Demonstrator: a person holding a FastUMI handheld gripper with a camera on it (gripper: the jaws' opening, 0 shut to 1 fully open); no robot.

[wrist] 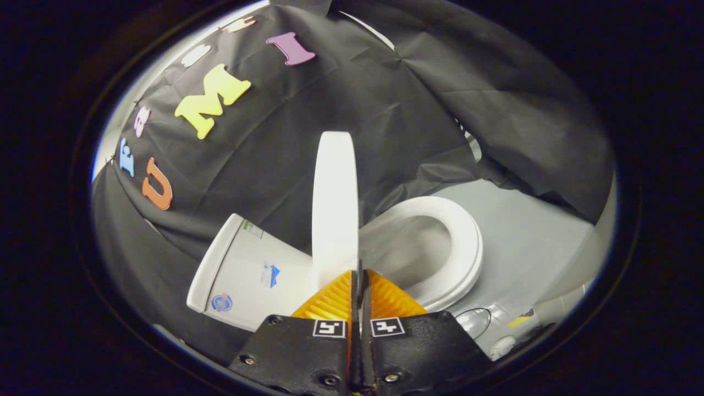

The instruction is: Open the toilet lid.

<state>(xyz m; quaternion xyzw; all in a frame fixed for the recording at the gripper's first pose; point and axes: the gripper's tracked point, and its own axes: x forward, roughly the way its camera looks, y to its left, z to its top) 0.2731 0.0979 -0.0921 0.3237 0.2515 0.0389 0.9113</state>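
Standing upright, toilet lid [334,209] just ahead of clenched tool [360,278], seat [459,247] beyond.

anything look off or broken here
Nothing stands out. The toilet lid stands raised on edge just ahead of the gripper, whose fingers are closed together with no visible gap. The seat lies flat on the bowl, the tank looks intact, and no spill shows on the floor.
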